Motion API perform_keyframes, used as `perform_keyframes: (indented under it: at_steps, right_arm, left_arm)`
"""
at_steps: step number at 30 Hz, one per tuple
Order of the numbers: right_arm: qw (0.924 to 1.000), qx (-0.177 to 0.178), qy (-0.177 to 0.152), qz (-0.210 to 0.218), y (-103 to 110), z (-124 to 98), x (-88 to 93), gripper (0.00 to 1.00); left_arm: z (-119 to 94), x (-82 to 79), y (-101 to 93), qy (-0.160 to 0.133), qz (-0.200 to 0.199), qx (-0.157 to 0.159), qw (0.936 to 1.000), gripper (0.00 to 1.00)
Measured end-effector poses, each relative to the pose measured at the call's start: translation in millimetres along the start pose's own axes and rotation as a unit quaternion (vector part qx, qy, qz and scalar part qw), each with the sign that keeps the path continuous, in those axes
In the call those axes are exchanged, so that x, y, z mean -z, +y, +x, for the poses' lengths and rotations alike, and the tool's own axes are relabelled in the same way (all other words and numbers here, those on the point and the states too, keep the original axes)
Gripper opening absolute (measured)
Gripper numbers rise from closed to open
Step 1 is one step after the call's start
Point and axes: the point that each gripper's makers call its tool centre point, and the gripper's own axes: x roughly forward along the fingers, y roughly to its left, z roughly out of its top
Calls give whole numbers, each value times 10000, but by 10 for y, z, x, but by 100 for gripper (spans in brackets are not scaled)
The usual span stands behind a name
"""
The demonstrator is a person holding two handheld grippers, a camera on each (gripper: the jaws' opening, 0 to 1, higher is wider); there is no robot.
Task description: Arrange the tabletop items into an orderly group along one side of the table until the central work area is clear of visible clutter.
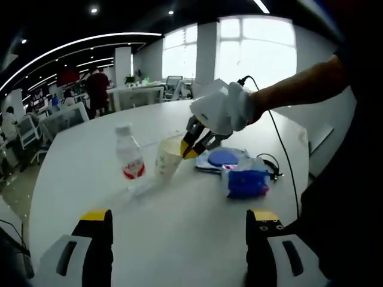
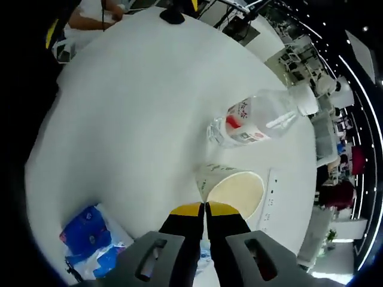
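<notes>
A paper cup (image 1: pixel 167 159) stands mid-table beside an upright clear water bottle (image 1: pixel 129 158) with a red label. My right gripper (image 1: pixel 192 144), held in a white-gloved hand, is shut on the cup's rim. In the right gripper view the yellow-tipped jaws of the right gripper (image 2: pixel 204 208) meet over the near edge of the cup (image 2: pixel 234 190), with the bottle (image 2: pixel 261 118) just beyond it. My left gripper (image 1: pixel 179 218) hovers over the near table with its jaws wide apart, holding nothing.
A blue packet (image 1: pixel 246 183) (image 2: pixel 90 237), a blue round item (image 1: pixel 224 156) and a black cable (image 1: pixel 272 162) lie right of the cup. A flat white strip (image 2: pixel 270 197) lies beside the cup. The white table (image 1: pixel 179 239) runs on to desks and people behind.
</notes>
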Motion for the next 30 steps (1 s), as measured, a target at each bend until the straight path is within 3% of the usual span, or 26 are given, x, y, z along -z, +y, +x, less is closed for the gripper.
perform_keyframes:
  at_steps: [14, 30]
  right_arm:
    - [9975, 133, 29, -697, -46, 27, -81, 0]
    - [9951, 170, 16, -975, -50, 42, -112, 0]
  left_arm:
    - [23, 47, 11, 57, -86, -28, 9999, 90]
    - [42, 66, -5, 132, -66, 7, 9999, 89]
